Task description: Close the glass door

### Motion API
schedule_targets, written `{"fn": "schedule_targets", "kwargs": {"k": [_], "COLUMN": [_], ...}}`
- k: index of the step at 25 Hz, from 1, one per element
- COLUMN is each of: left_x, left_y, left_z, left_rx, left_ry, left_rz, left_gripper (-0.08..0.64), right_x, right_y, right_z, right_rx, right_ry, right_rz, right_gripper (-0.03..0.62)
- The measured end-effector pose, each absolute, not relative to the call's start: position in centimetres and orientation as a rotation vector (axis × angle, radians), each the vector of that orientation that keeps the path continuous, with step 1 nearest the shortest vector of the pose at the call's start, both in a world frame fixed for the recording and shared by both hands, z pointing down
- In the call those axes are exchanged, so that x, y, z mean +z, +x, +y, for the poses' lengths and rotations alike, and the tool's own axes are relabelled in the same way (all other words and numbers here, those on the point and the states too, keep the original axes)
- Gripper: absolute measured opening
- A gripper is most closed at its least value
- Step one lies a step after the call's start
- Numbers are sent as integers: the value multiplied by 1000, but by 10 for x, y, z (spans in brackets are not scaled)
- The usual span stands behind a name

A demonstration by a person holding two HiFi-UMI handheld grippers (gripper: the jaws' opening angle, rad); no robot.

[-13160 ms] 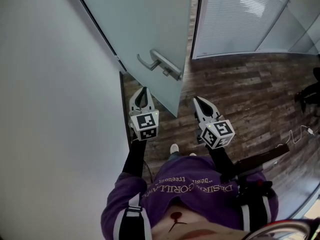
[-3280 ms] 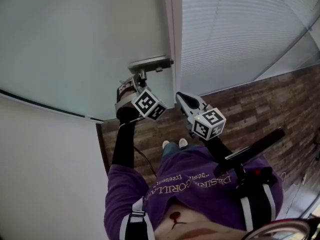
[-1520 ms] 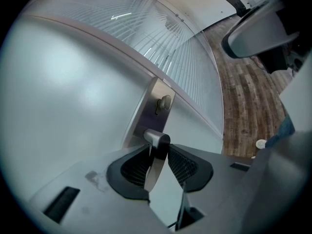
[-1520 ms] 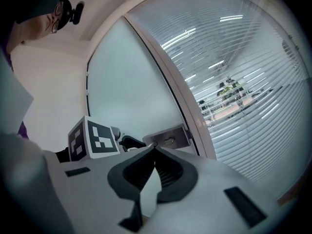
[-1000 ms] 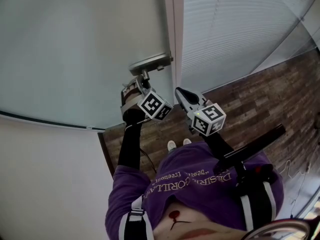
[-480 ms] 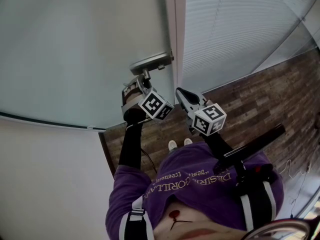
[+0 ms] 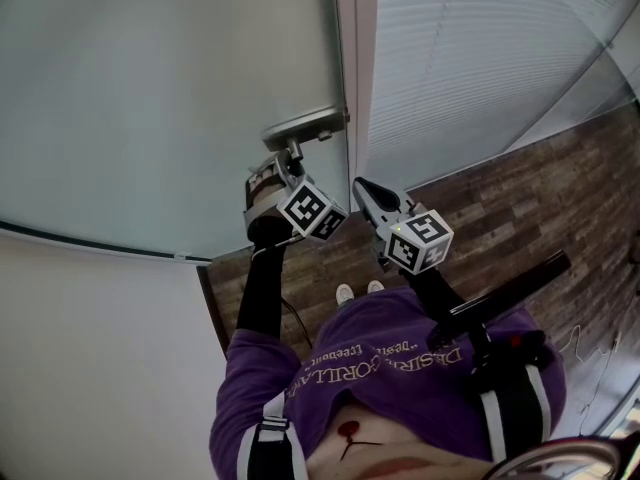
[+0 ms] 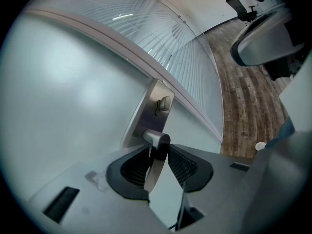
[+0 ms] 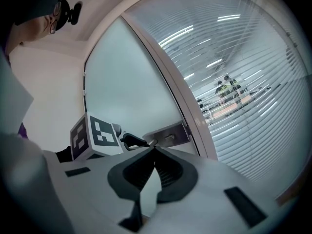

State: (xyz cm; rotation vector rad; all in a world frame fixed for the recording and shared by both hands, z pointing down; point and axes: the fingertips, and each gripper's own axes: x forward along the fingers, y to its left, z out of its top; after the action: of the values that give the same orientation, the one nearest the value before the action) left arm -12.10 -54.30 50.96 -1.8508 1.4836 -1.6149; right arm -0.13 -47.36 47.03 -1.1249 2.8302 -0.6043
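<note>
This is an office: a frosted glass door (image 7: 170, 98) with a metal lever handle (image 7: 300, 126) stands beside a glass partition (image 7: 590, 88) hung with horizontal blinds (image 7: 460, 58), above a plank floor (image 7: 520, 208), with ceiling strip lights (image 9: 229, 18) beyond and a distant office chair (image 8: 237, 6).

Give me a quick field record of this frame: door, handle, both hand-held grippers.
door: glass door, edge against the frame, looks closed
handle: door handle, lever between the left jaws
left: left hand-held gripper, clamped on the door handle
right: right hand-held gripper, jaws together, holding nothing
beside: blinds panel, right of the frame
</note>
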Motion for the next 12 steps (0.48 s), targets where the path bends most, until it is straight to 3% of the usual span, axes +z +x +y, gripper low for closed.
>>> {"fn": "schedule_targets", "kwargs": {"k": [12], "left_x": [509], "left_y": [-123], "left_z": [-544], "left_rx": [-1609], "left_ry": [-1865], "left_rz": [1495], "left_gripper": [112], "right_x": [470], "right_y": [-3], "right_z": [-471], "right_rx": [-592], "right_ry": [-1124], "right_rz": [2835], "right_gripper": [-3]}}
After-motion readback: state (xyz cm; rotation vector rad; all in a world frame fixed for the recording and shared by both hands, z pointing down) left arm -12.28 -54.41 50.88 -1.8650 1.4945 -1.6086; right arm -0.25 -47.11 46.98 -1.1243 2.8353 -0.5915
